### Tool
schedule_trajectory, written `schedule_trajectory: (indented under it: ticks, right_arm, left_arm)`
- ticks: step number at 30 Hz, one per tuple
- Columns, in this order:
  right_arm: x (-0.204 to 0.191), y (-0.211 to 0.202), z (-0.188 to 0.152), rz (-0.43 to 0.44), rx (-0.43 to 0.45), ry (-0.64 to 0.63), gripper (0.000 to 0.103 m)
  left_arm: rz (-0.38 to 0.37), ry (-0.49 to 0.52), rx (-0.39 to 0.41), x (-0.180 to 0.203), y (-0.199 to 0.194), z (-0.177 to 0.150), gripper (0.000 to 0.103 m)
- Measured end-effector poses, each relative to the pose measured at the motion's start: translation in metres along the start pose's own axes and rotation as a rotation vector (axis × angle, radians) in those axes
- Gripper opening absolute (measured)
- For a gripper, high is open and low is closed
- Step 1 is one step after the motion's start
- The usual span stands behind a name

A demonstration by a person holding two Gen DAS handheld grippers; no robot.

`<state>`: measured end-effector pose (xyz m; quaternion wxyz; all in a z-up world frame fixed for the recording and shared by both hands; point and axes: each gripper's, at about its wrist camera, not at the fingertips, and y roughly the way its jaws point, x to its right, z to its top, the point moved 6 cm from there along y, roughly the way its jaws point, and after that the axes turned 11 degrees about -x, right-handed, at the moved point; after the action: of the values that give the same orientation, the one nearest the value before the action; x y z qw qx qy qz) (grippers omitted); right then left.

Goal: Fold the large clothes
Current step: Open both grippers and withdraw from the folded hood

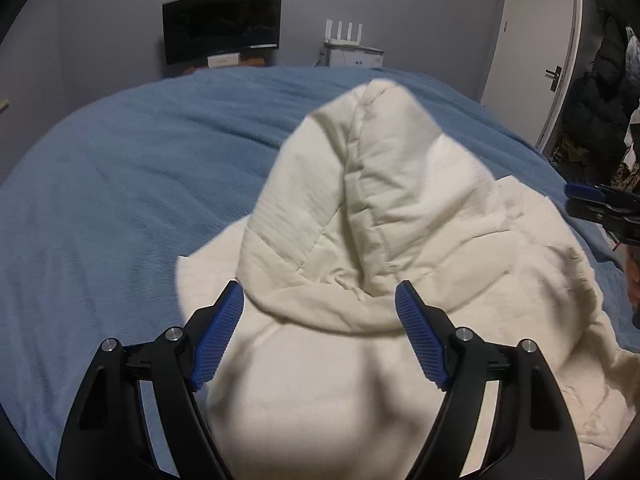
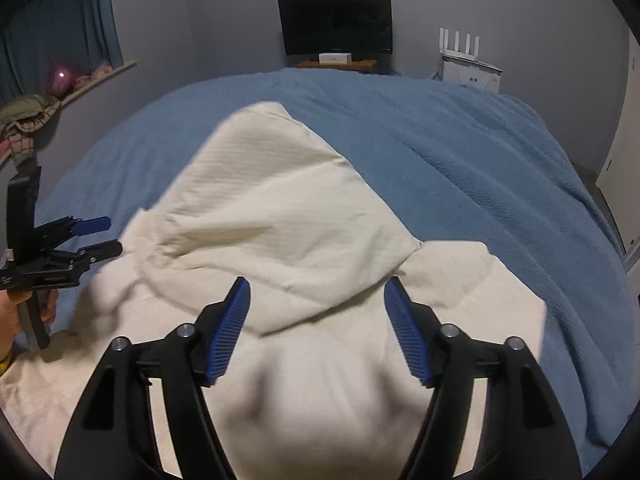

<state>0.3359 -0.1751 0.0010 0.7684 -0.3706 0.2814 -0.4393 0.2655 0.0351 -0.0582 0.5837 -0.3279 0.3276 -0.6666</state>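
The cream quilted padded garment (image 1: pixel 384 216) lay bunched on the blue fleece bedspread (image 1: pixel 120 184), its upper part, which could have been a hood or a folded-over panel, humped up in a soft peak toward the far side of the bed. The left gripper (image 1: pixel 319 312) hung over the near part of the fabric with its blue ribbed pads spread wide and nothing pinched between them; the right gripper (image 2: pixel 317 308) stood likewise parted above the cloth, pressing on nothing. Judged from this, the garment was free and a fresh hold was needed. Doing it well would mean picking two matching edges or corners, biting through a single layer rather than the puffed bulk, and drawing both sides evenly so the peak flattened instead of rolling. Around the bed stood a dark flat monitor (image 2: pixel 336 22) on a wooden stand, a white router with upright antennas (image 2: pixel 460 46), a white door (image 1: pixel 532 52) and dark coats hanging (image 1: pixel 600 92); none lay in the way. The thick padding itself was the likely obstacle.
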Motion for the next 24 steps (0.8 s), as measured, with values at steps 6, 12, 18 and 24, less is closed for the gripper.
schedule_trajectory:
  ticks: [6, 12, 18, 24]
  right_arm:
    - [-0.008, -0.039, -0.054, -0.054, -0.028, 0.005, 0.073]
    - [0.014, -0.013, -0.108, -0.076, -0.070, 0.178, 0.073]
    - [0.031, 0.036, -0.144, -0.109, -0.122, 0.231, 0.073]
    - [0.028, 0.036, -0.146, -0.160, -0.149, 0.207, 0.073]
  left_arm:
    - [0.011, 0.009, -0.010, 0.023, -0.038, -0.026, 0.086]
    - [0.065, 0.012, -0.118, 0.040, -0.015, -0.062, 0.086]
    - [0.106, -0.039, -0.311, 0.027, 0.035, -0.095, 0.087]
    - [0.150, 0.000, -0.328, 0.031, 0.042, -0.097, 0.089]
